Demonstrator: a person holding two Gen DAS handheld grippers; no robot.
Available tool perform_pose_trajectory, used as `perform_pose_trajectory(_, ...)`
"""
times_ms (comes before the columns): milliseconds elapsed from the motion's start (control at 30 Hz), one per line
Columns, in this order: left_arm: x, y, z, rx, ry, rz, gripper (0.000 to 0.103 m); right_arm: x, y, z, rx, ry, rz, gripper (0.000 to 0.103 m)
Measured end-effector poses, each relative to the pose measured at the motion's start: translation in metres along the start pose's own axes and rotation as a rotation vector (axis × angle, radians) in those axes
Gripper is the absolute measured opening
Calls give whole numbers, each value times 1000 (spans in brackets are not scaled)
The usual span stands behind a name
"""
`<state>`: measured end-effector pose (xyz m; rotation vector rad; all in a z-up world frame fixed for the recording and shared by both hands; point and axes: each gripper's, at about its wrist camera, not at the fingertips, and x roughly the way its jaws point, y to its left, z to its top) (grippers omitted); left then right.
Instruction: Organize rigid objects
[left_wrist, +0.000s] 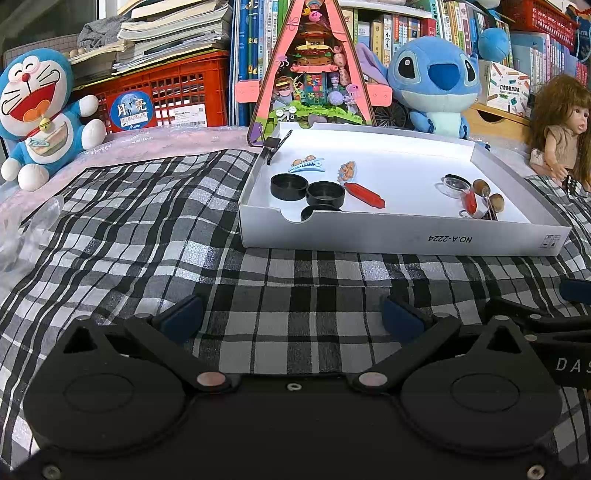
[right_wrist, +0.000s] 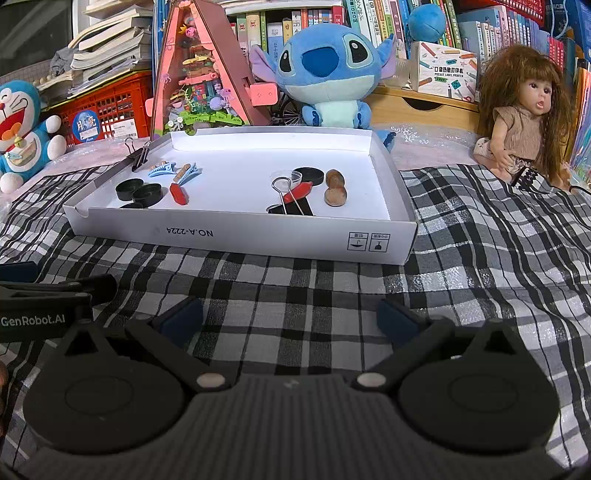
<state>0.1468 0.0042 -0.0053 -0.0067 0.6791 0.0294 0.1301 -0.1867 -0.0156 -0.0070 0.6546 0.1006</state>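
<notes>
White cardboard tray (right_wrist: 236, 236) sits on the checked cloth (right_wrist: 332, 295) over the bench, ahead of both grippers, already holding the small rigid pieces: black round lids (right_wrist: 142, 192), hair clips (right_wrist: 162, 170), red sticks (right_wrist: 178, 194), a binder clip (right_wrist: 291, 206) and brown wooden pieces (right_wrist: 335, 190). Left gripper (left_wrist: 291, 317) and right gripper (right_wrist: 290, 319) hover low with jaws spread wide and empty. Reaching in risks nudging the light tray or snagging the clip's wire handles on neighbouring pieces.
</notes>
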Motion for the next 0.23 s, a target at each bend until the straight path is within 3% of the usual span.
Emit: perform_pose_trajectory(233, 0, 0, 0, 0, 0, 3, 103, 0, 0, 0, 0, 0, 0, 103)
